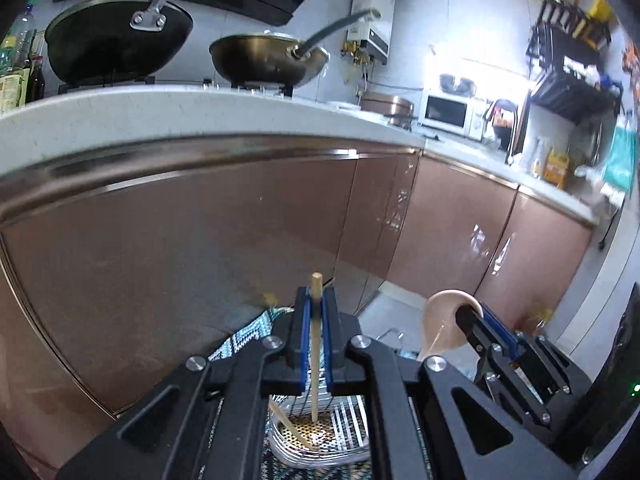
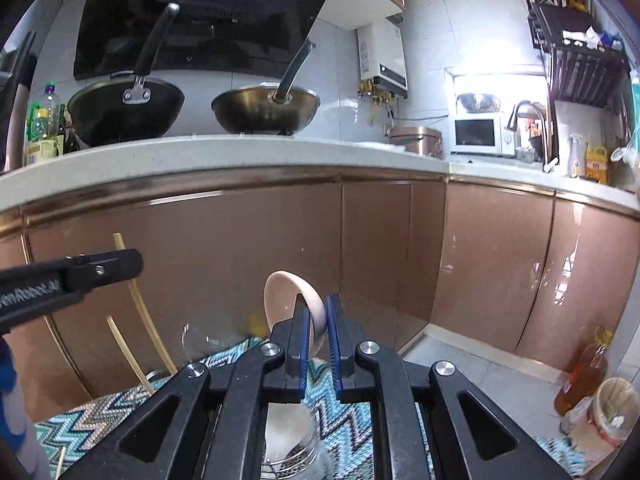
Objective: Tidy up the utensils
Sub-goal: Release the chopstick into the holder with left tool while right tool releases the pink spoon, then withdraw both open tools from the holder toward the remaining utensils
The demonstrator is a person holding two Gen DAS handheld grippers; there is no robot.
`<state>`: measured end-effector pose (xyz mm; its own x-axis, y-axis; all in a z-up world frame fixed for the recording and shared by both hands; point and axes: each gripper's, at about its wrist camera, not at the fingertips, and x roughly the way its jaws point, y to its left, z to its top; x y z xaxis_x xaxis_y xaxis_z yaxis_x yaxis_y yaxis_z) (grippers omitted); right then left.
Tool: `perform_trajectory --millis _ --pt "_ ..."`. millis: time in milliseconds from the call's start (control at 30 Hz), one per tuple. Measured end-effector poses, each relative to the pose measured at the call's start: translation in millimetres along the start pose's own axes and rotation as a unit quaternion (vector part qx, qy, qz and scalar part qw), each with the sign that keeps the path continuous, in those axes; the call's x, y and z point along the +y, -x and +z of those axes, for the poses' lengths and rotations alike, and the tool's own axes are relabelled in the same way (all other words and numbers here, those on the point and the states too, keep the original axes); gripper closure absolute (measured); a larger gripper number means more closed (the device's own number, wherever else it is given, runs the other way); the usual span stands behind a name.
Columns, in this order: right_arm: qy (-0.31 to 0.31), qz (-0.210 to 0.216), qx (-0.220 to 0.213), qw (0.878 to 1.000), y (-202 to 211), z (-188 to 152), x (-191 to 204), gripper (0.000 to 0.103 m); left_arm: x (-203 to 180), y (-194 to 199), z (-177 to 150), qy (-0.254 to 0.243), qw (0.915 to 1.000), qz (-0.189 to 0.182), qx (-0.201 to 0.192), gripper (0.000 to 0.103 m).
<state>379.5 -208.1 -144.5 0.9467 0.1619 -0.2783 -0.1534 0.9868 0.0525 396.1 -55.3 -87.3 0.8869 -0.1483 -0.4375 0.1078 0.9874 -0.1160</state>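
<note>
My left gripper (image 1: 316, 300) is shut on a wooden chopstick (image 1: 316, 344), held upright with its lower end in a metal utensil holder (image 1: 352, 428) with a perforated bottom; a second chopstick (image 1: 290, 428) leans inside it. My right gripper (image 2: 318, 312) is shut on a pale pink spoon (image 2: 286, 296), bowl end up, above a clear holder (image 2: 292, 440). In the left wrist view the right gripper (image 1: 476, 316) and the spoon (image 1: 440, 324) show at the right. In the right wrist view the left gripper (image 2: 120, 262) shows at the left with both chopsticks (image 2: 146, 320).
A teal zigzag-patterned cloth (image 2: 348, 408) covers the surface under the holders. Brown cabinet doors (image 2: 240, 264) stand close ahead under a white counter (image 2: 200, 156) with two woks. An oil bottle (image 2: 584, 372) and a lidded cup (image 2: 612, 408) stand on the floor at the right.
</note>
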Motion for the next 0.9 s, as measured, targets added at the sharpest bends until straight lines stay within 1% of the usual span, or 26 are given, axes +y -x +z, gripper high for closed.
perform_trajectory --millis 100,133,200,233,267,300,367,433,500,567,667,767,900 --pt "-0.004 0.013 0.015 1.000 -10 -16 0 0.091 -2 -11 -15 -0.013 0.9998 0.005 0.014 0.098" --pt "-0.003 0.017 0.018 1.000 -11 -20 1 0.089 -2 -13 -20 -0.017 0.9997 0.007 0.018 0.098" --pt "0.001 0.019 0.020 1.000 -9 -25 1 0.073 -2 -13 -26 -0.018 0.9996 0.002 0.023 0.097" --pt "0.000 0.019 0.016 1.000 -5 -26 1 0.070 -2 -12 -27 -0.018 0.9995 -0.001 0.025 0.097" --pt "-0.001 0.019 0.012 1.000 -2 -25 0 0.063 -2 -9 -27 -0.019 0.9995 0.000 0.024 0.097" --pt "-0.003 0.019 0.007 1.000 3 -23 -1 0.061 -1 -6 -26 -0.020 0.9996 0.000 0.021 0.097" --pt "-0.003 0.016 0.001 1.000 12 -18 -3 0.061 1 5 -21 -0.019 0.9997 -0.002 0.016 0.095" --pt "-0.001 0.013 -0.006 1.000 27 -9 -5 0.061 4 20 -17 -0.015 0.9999 -0.003 0.007 0.090" --pt "-0.002 0.009 -0.012 1.000 42 -1 -8 0.060 8 36 -12 -0.010 0.9999 -0.001 -0.002 0.078" --pt "-0.006 0.005 -0.019 1.000 61 8 -12 0.060 11 54 -8 -0.006 0.9999 0.003 -0.013 0.073" --pt "-0.010 0.005 -0.022 1.000 86 19 -15 0.057 13 87 -5 -0.005 0.9997 0.005 -0.024 0.070" --pt "-0.012 0.006 -0.024 1.000 110 28 -16 0.057 15 118 -3 -0.009 0.9993 0.006 -0.035 0.068" --pt "-0.008 0.003 -0.030 1.000 148 39 -13 0.055 21 156 0 -0.002 0.9988 0.003 -0.049 0.065"
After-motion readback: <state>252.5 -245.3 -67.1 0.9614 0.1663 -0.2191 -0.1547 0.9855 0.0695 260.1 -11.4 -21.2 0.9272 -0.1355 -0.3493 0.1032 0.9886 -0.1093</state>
